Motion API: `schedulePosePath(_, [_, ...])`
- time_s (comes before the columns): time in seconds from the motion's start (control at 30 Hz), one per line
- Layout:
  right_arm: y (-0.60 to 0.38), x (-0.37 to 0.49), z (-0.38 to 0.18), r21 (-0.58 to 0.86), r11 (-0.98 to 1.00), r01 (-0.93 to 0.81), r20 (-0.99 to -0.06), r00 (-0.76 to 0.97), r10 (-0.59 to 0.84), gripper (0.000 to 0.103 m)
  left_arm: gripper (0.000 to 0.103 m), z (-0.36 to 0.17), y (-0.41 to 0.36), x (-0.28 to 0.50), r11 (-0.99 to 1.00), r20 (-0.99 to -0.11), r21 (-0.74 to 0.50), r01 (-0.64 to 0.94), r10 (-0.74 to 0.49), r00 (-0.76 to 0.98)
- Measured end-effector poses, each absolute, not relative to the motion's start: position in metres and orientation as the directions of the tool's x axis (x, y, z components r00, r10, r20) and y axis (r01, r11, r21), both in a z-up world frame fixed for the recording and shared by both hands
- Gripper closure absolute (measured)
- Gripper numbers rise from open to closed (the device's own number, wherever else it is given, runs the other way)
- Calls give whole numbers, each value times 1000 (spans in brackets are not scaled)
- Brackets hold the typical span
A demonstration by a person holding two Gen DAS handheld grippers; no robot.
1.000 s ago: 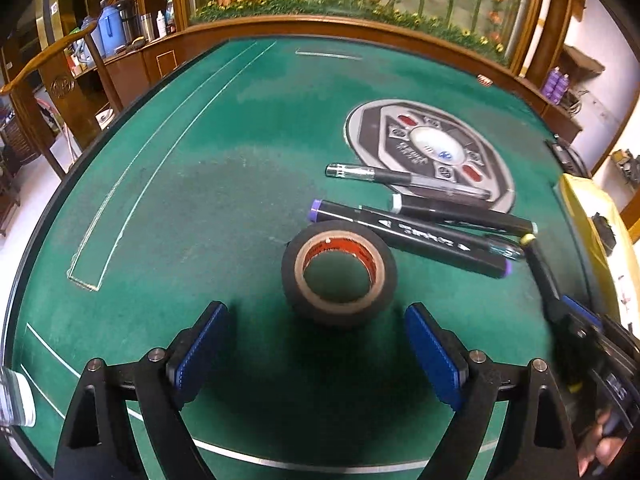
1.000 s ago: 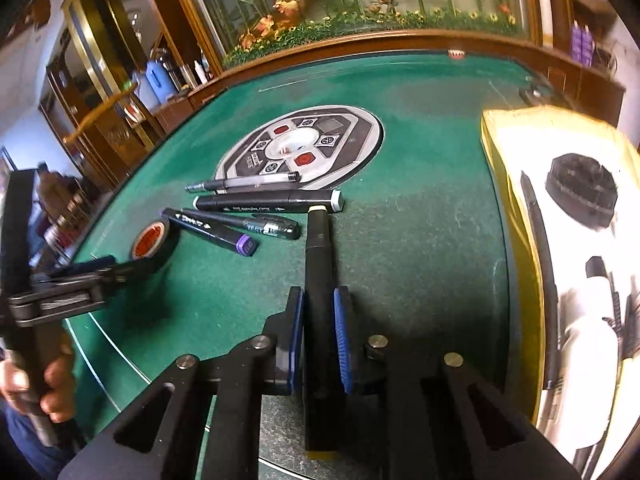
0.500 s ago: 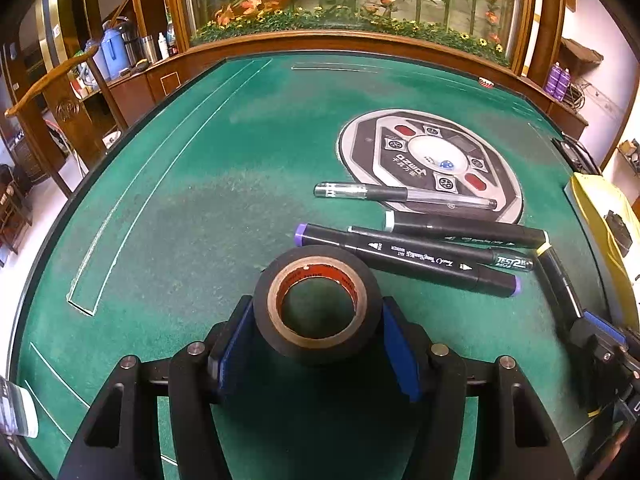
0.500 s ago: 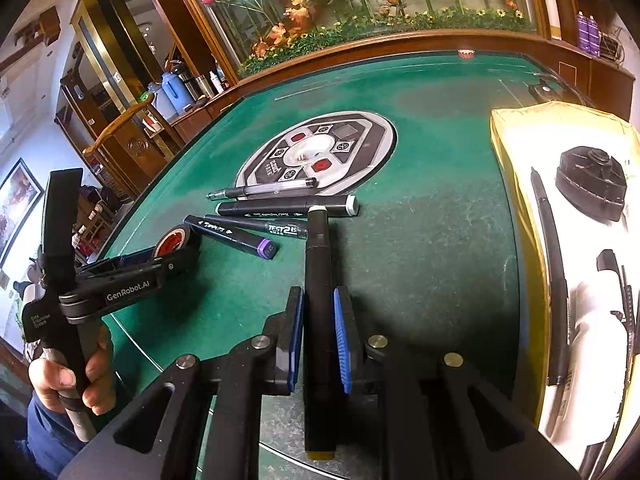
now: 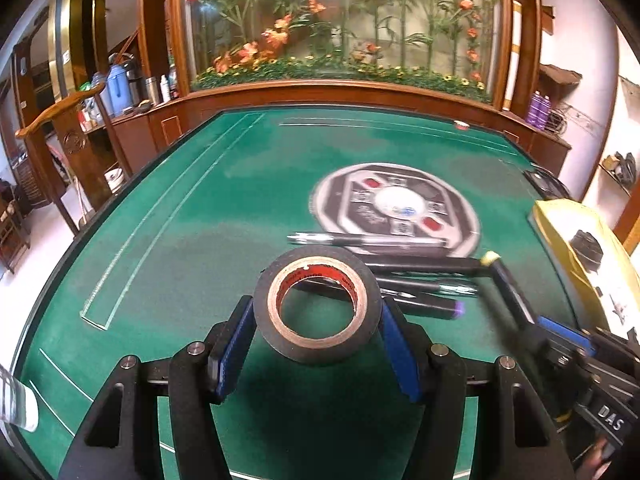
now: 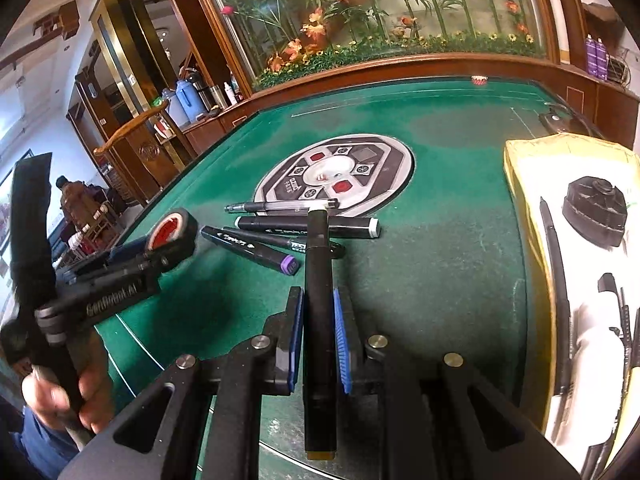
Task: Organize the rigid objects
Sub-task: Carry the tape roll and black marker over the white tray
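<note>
Lifted off table point(image 5: 208, 216) now, tape point(image 5: 318, 304) clamped in left hand-held gripper point(image 5: 316, 344), right hand-held gripper point(image 6: 318, 340) clamped on marker point(image 6: 318, 300); smooth roll could slip out if tilted

Daylight is flooding in, bright | motion blur is smearing the pens point(image 5: 404, 264) ahead of the left gripper point(image 5: 318, 340) | fisheye is bending and darkening every edge.
</note>
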State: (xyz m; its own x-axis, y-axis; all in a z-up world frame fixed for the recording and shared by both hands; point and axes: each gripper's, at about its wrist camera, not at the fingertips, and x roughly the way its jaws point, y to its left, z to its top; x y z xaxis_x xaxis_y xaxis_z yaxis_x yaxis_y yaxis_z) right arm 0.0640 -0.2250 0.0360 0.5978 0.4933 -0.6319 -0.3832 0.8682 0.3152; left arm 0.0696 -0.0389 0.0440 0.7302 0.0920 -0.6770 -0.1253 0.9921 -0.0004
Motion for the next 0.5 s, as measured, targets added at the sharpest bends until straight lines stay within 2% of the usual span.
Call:
schedulePosePath(0.3, [-239, 48, 38, 360, 872, -332, -630, 603, 490, 89, 37, 48, -98, 39, 998, -645, 36, -44, 57, 762])
schedulePosePath(0.5, [-245, 24, 55, 321, 887, -331, -611, 643, 461, 89, 37, 50, -101, 33, 997, -623, 36, -69, 77, 778])
